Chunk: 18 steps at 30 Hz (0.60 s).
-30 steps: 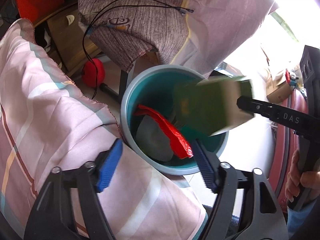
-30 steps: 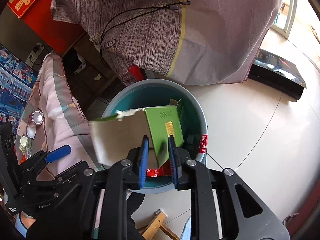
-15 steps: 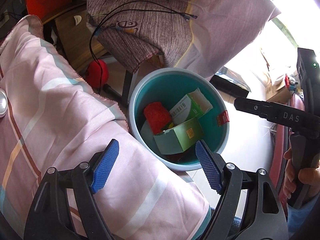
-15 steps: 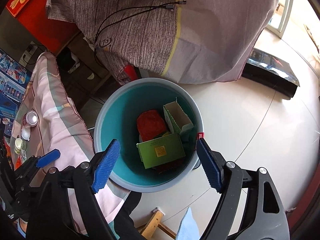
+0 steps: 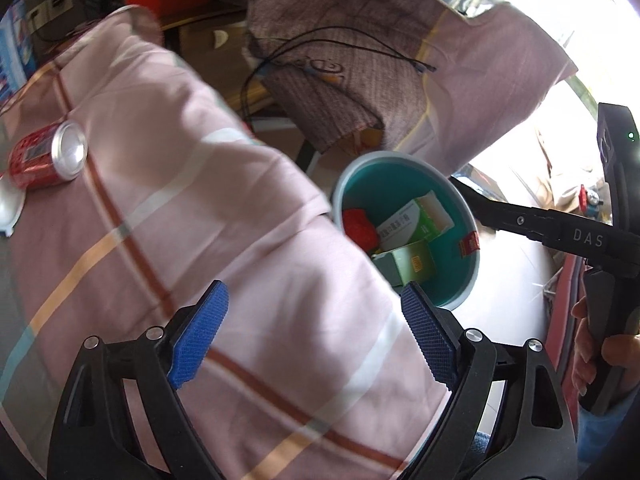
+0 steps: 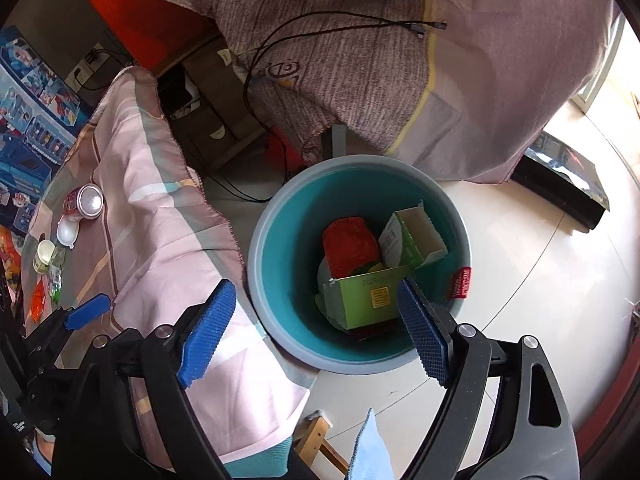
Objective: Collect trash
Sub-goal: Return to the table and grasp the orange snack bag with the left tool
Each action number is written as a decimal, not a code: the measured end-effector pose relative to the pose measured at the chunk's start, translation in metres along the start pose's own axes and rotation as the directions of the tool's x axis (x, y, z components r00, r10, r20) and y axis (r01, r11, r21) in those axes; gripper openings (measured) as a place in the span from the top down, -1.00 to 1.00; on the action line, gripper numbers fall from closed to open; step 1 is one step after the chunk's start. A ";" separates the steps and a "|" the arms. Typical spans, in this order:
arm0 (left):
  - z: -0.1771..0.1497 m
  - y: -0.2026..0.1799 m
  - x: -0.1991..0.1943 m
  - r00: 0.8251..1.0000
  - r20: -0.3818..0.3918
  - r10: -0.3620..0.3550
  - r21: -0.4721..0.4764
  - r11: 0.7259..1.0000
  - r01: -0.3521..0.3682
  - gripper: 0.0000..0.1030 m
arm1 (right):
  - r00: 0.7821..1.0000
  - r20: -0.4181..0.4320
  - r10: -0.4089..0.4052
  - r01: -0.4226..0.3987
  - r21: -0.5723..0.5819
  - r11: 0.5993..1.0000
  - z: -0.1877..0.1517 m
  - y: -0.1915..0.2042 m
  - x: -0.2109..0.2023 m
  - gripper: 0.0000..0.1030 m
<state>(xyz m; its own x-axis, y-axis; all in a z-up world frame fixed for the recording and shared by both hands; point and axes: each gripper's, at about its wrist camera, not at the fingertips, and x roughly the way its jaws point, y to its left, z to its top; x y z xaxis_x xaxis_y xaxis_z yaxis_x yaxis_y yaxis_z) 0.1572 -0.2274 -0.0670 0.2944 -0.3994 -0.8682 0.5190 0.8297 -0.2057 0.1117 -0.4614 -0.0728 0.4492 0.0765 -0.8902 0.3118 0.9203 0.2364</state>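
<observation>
Trash sits in the teal bin [image 6: 280,216] on the pale floor [image 6: 520,280], its rim hard against the hanging edge of the pink plaid cloth [image 5: 180,200] on one side, with bare floor on the side away from the cloth. Inside I see a green carton [image 6: 368,300] lying on top, a second opened carton [image 6: 416,240] propped beside it, and a red wrapper [image 6: 350,242]. A red can [image 5: 46,158] lies on its side on the cloth, well away from the bin. My right gripper [image 6: 312,330] hangs above the bin with both pads spread wide, nothing between them; a second ago it pinched the green carton. My left gripper [image 5: 312,340] is likewise spread and bare, and has swung further over the cloth.
</observation>
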 end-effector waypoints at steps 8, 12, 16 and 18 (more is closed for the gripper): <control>-0.026 0.073 -0.037 0.998 0.044 0.045 -0.119 0.992 -0.039 -0.73 | 1.000 -0.025 0.017 -0.020 -0.130 0.991 0.000 0.076 0.008 -0.53; -0.040 0.108 -0.054 0.996 0.064 0.070 -0.177 0.982 -0.057 -0.73 | 0.999 -0.049 0.021 -0.030 -0.199 0.979 -0.003 0.118 0.016 -0.54; -0.057 0.150 -0.072 0.990 0.083 0.112 -0.238 0.967 -0.090 -0.75 | 0.997 -0.075 0.027 -0.047 -0.280 0.959 -0.008 0.168 0.026 -0.63; -0.066 0.174 -0.082 0.987 0.087 0.137 -0.276 0.955 -0.109 -0.76 | 0.996 -0.082 0.026 -0.050 -0.316 0.947 -0.010 0.189 0.030 -0.63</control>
<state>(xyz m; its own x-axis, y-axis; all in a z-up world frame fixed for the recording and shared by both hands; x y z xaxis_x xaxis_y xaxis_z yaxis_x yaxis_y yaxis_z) 0.1709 -0.0246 -0.0618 0.4313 -0.3138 -0.8459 0.2425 0.9434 -0.2263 0.1758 -0.2815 -0.0585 0.3871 0.1310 -0.9127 0.0081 0.9893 0.1455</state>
